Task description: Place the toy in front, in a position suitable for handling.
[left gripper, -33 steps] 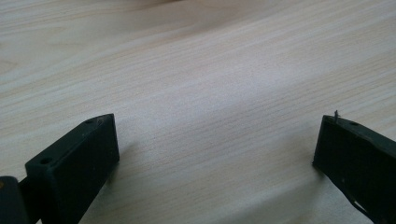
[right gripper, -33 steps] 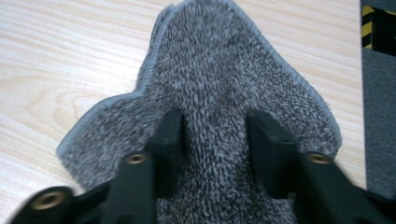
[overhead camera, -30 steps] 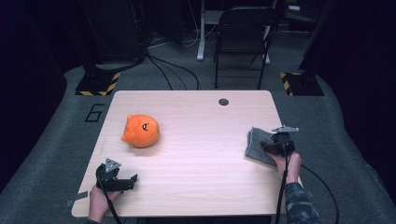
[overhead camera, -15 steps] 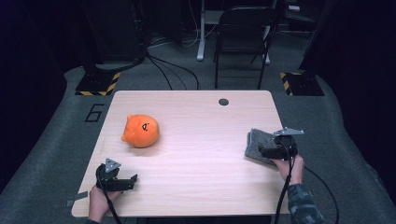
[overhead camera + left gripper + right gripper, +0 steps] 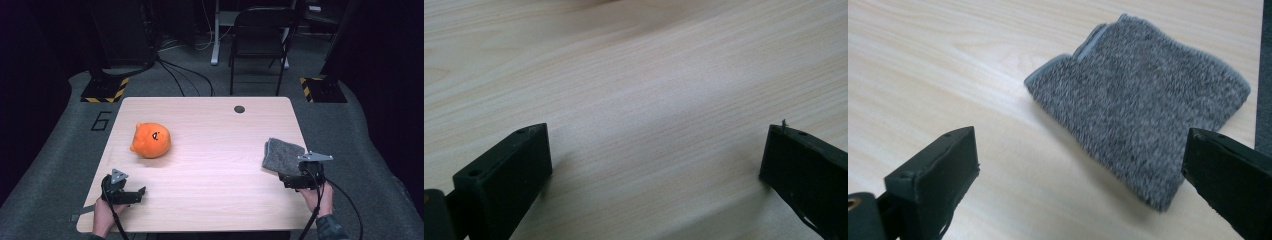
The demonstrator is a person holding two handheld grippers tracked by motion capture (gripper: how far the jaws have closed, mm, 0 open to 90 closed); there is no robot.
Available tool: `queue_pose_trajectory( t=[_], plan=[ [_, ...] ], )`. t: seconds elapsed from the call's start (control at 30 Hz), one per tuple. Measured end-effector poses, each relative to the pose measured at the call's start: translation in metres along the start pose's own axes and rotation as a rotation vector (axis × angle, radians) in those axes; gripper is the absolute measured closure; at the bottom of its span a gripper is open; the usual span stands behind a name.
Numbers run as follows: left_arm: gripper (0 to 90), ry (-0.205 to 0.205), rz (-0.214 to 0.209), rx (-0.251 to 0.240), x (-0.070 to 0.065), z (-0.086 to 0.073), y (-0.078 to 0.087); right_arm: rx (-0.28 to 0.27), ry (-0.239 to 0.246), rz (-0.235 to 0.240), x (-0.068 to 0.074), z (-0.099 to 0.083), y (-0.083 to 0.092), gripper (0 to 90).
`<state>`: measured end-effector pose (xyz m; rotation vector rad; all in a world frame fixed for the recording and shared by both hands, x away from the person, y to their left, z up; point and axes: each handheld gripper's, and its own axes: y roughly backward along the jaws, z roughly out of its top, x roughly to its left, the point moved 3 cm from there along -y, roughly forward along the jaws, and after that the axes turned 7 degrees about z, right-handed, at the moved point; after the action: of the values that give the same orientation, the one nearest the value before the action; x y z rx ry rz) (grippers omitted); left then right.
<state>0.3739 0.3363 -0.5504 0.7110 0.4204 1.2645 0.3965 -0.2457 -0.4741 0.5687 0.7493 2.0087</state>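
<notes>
Looks like the step in hand is letting go of the folded grey towel [image 5: 284,155]: the right gripper [image 5: 298,181] has just been opening its fingers [image 5: 930,185], and they now stand wide with nothing between them. The towel lies flat on the tabletop [image 5: 215,165] just ahead of that gripper, by the tabletop's right edge and well apart from the orange plush toy [image 5: 151,140], which sits on the far left side of the towel. The left gripper [image 5: 125,192] rests low near the front left corner, fingers wide over bare wood, far from the towel. My guess for the next move: either back the right hand clear of the towel, or reach for the plush, which would call for a long reach across.
</notes>
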Motion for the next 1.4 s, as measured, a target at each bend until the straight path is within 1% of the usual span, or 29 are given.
queue_pose_trajectory(
  t=[0.07, 0.1, 0.13, 0.17, 0.2, 0.23, 0.27, 0.3, 0.33, 0.37, 0.43, 0.5, 0.6, 0.67, 0.73, 0.77, 0.83, 0.87, 0.9, 1.0, 1.03, 1.1, 1.13, 1.2, 1.23, 1.27, 1.3, 1.37, 1.4],
  plan=[
    [0.0, 0.003, -0.003, -0.005, 0.0, 0.002, 0.001, 0.005, 0.0, 0.001, 0.001, -0.002, 0.001, 1.3],
    [0.0, 0.009, -0.009, -0.012, 0.0, 0.004, 0.004, 0.012, 0.004, 0.006, 0.005, -0.01, 0.004, 1.2],
    [0.0, 0.004, -0.015, -0.004, 0.001, 0.006, 0.007, 0.012, 0.004, 0.006, 0.005, -0.01, 0.004, 1.2],
    [0.0, 0.005, -0.017, -0.014, 0.002, 0.01, 0.01, 0.019, 0.015, 0.001, 0.007, -0.015, 0.006, 1.4],
    [0.0, 0.026, -0.027, -0.04, 0.006, 0.019, 0.016, 0.02, 0.006, 0.002, 0.009, -0.017, 0.008, 1.4],
    [0.0, 0.044, -0.041, -0.052, 0.008, 0.023, 0.02, 0.023, 0.01, 0.002, 0.009, -0.02, 0.008, 1.4],
    [0.0, 0.044, -0.041, -0.052, 0.008, 0.023, 0.02, 0.022, 0.011, 0.001, 0.009, -0.022, 0.009, 1.4],
    [0.0, 0.061, -0.061, -0.072, 0.012, 0.032, 0.024, 0.029, 0.02, 0.005, 0.009, -0.024, 0.01, 1.3],
    [0.0, 0.059, -0.058, -0.078, 0.013, 0.037, 0.027, 0.03, 0.02, 0.0, 0.01, -0.025, 0.011, 1.4],
    [0.0, 0.059, -0.054, -0.099, 0.014, 0.044, 0.03, 0.025, 0.019, 0.001, 0.011, -0.027, 0.012, 1.8],
    [0.0, 0.049, -0.069, -0.1, 0.015, 0.054, 0.035, 0.037, 0.033, 0.004, 0.012, -0.032, 0.012, 1.6],
    [0.0, 0.023, -0.06, -0.109, 0.016, 0.063, 0.039, 0.046, 0.041, 0.002, 0.014, -0.033, 0.013, 1.6],
    [0.0, 0.004, -0.066, -0.118, 0.018, 0.075, 0.042, 0.044, 0.031, 0.003, 0.016, -0.033, 0.013, 1.6],
    [0.0, 0.007, -0.065, -0.116, 0.022, 0.082, 0.04, 0.044, 0.046, -0.002, 0.014, -0.032, 0.013, 1.6],
    [0.0, 0.02, -0.079, -0.114, 0.027, 0.089, 0.036, 0.033, 0.027, 0.009, 0.014, -0.032, 0.012, 1.9],
    [0.0, 0.024, -0.076, -0.119, 0.029, 0.093, 0.034, 0.042, 0.025, 0.004, 0.014, -0.032, 0.011, 1.9],
    [0.0, 0.021, -0.077, -0.114, 0.031, 0.096, 0.033, 0.049, 0.034, -0.003, 0.015, -0.032, 0.01, 1.9],
    [0.0, 0.019, -0.07, -0.114, 0.035, 0.102, 0.031, 0.045, 0.036, -0.002, 0.015, -0.032, 0.009, 1.9],
    [0.0, 0.029, -0.073, -0.108, 0.039, 0.11, 0.027, 0.043, 0.044, 0.001, 0.014, -0.031, 0.01, 2.2],
    [0.0, 0.032, -0.076, -0.09, 0.044, 0.119, 0.015, 0.056, 0.034, 0.007, 0.018, -0.033, 0.006, 2.3],
    [0.0, 0.04, -0.078, -0.085, 0.047, 0.123, 0.009, 0.059, 0.043, 0.01, 0.019, -0.033, 0.004, 2.3],
    [0.0, 0.061, -0.094, -0.072, 0.05, 0.129, 0.0, 0.068, 0.043, 0.011, 0.02, -0.034, 0.003, 2.3],
    [0.0, 0.072, -0.115, -0.067, 0.051, 0.132, -0.004, 0.066, 0.044, 0.013, 0.021, -0.034, 0.002, 2.3],
    [0.0, 0.08, -0.118, -0.065, 0.052, 0.136, -0.008, 0.063, 0.051, 0.015, 0.021, -0.033, 0.002, 2.4],
    [0.0, 0.076, -0.121, -0.06, 0.052, 0.143, -0.015, 0.061, 0.047, 0.01, 0.022, -0.032, 0.004, 2.4],
    [0.0, 0.076, -0.121, -0.06, 0.052, 0.143, -0.015, 0.061, 0.047, 0.01, 0.022, -0.032, 0.004, 2.4],
    [0.0, 0.088, -0.12, -0.073, 0.051, 0.147, -0.021, 0.047, 0.047, 0.003, 0.021, -0.031, 0.006, 2.5],
    [0.0, 0.104, -0.142, -0.047, 0.048, 0.152, -0.031, 0.053, 0.064, 0.007, 0.019, -0.032, 0.007, 2.6],
    [0.0, 0.104, -0.142, -0.047, 0.048, 0.152, -0.031, 0.053, 0.052, 0.01, 0.02, -0.032, 0.007, 2.6]
  ],
)
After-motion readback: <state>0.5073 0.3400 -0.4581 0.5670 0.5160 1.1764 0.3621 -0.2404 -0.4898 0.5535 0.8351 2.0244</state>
